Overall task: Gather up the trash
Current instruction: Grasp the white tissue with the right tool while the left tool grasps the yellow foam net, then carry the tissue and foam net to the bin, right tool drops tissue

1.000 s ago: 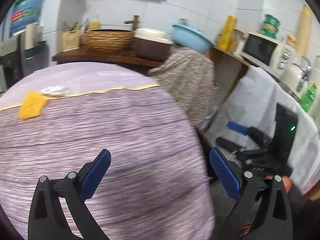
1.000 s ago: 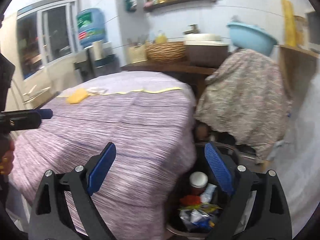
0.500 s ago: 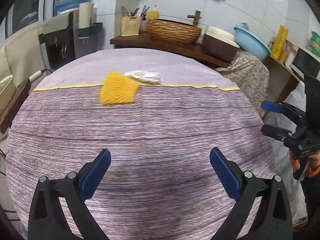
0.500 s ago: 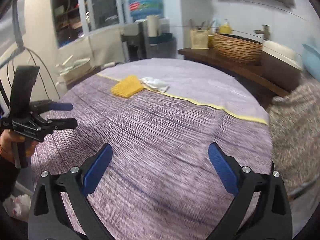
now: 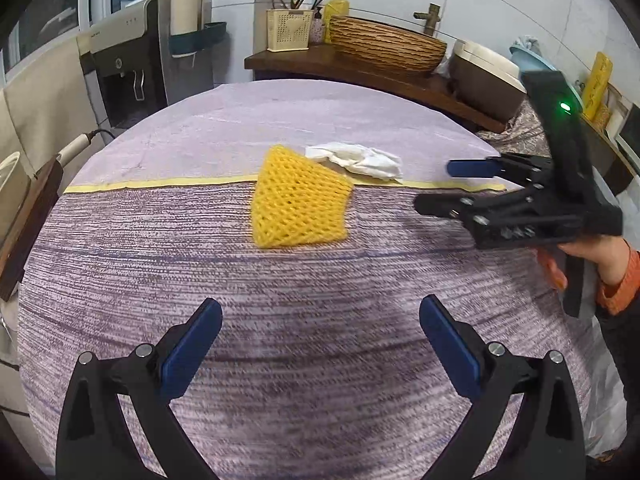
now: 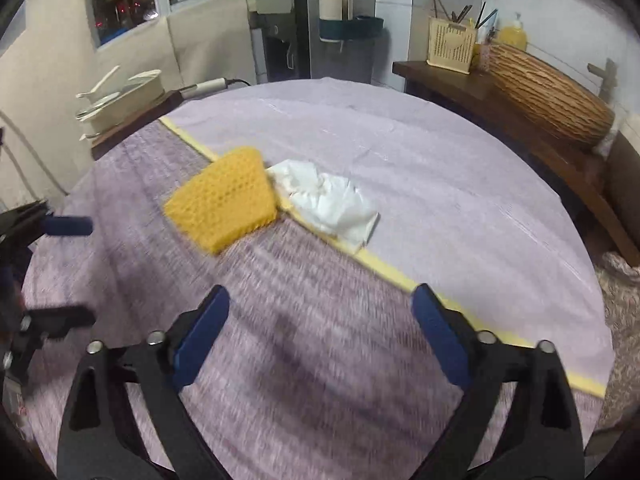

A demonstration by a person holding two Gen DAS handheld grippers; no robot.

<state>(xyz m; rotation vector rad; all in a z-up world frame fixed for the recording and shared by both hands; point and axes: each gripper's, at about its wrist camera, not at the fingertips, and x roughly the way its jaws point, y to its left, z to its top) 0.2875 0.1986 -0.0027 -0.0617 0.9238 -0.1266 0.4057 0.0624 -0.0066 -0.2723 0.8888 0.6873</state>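
A yellow foam fruit net (image 5: 300,204) lies on the purple-clothed round table (image 5: 200,280), with a crumpled white tissue (image 5: 360,159) touching its far right side. Both also show in the right wrist view, the net (image 6: 224,202) left of the tissue (image 6: 330,202). My left gripper (image 5: 320,344) is open and empty, short of the net. My right gripper (image 6: 320,332) is open and empty, near the tissue. In the left wrist view the right gripper (image 5: 444,186) hovers just right of the tissue. The left gripper (image 6: 76,272) shows at the left edge of the right wrist view.
A yellow stripe (image 6: 384,268) crosses the cloth. Behind the table stand a water dispenser (image 5: 132,64), a wooden counter (image 5: 360,72) with a wicker basket (image 5: 384,46) and a utensil holder (image 5: 289,29). A stack of bowls (image 6: 120,98) sits at the left.
Both grippers swung from the table's right side and the trash bin toward the table and came closer to the net and tissue. Both stayed open.
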